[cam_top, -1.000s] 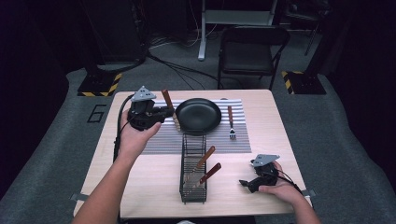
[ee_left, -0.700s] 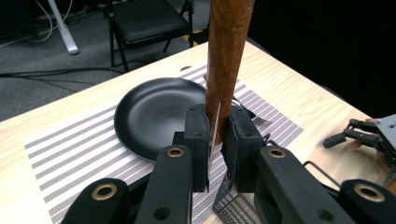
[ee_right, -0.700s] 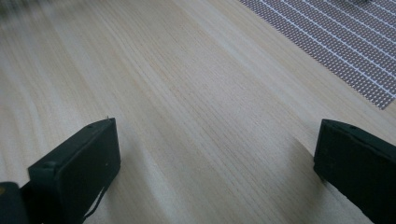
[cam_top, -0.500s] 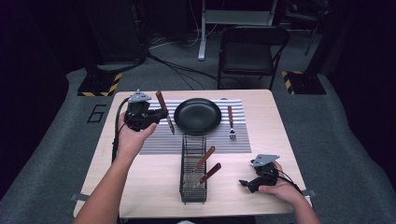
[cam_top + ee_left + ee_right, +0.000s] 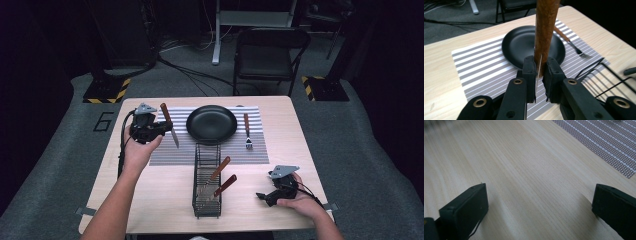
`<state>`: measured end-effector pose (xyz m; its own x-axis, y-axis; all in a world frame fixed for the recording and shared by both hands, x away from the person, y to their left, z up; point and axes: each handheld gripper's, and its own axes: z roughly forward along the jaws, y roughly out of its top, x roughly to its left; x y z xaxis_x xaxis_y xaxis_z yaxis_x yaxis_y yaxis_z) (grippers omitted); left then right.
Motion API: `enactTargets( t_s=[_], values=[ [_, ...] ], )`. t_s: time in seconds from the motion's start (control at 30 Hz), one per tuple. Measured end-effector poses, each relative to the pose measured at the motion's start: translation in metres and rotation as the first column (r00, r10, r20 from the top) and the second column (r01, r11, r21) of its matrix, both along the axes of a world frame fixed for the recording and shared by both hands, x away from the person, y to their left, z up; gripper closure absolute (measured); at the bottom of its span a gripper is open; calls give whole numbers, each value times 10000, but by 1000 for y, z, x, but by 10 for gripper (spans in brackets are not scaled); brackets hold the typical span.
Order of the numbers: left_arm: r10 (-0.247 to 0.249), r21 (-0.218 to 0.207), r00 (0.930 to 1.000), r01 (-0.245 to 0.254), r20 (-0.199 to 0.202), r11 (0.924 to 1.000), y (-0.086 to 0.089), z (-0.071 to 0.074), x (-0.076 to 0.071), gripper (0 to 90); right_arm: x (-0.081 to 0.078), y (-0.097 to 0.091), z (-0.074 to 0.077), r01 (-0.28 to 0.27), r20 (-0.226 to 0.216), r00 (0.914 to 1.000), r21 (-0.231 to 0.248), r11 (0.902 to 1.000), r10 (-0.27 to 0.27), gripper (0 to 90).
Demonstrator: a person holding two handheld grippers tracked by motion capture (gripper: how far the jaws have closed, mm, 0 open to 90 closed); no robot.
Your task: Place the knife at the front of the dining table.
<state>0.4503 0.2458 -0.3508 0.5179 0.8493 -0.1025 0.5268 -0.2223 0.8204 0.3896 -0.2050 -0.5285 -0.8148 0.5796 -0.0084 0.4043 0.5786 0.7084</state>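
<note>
High view – left gripper (image 5: 159,127): clamped on a knife (image 5: 169,125) by the blade just under its wooden handle, held above the left end of the striped placemat (image 5: 165,155), handle up and tilted, blade tip down.
High view – right gripper (image 5: 265,196): resting near the surface's (image 5: 150,200) near right corner, holding nothing.
High view – layout: round black plate (image 5: 211,124) at the mat's far middle, fork (image 5: 247,132) to its right, wire caddy (image 5: 206,186) (two wooden-handled pieces inside) at the mat's near edge.
Left gripper view – grip: jaws pinched tight on the thin steel blade (image 5: 539,68), reddish-brown handle (image 5: 546,27) rising straight up; plate (image 5: 521,45) matte, shallow.
Left gripper view – step: place setting, knife being carried to its spot (judgement).
Left gripper view – next move: lower it, lay it flat beside the plate, then release; the thin blade could twist.
Right gripper view – jaws: wide apart, nothing between, pale wood grain below, woven mat (image 5: 604,142) corner at top right.
</note>
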Motion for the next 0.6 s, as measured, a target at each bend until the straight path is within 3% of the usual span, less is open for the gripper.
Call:
enactTargets(
  t_s=[0.6],
  values=[
    [909, 246, 9940, -895, -616, 9957, 24, -39, 10, 803, 0, 0, 0, 0, 6, 10000, 5, 10000, 0, 0]
  ],
)
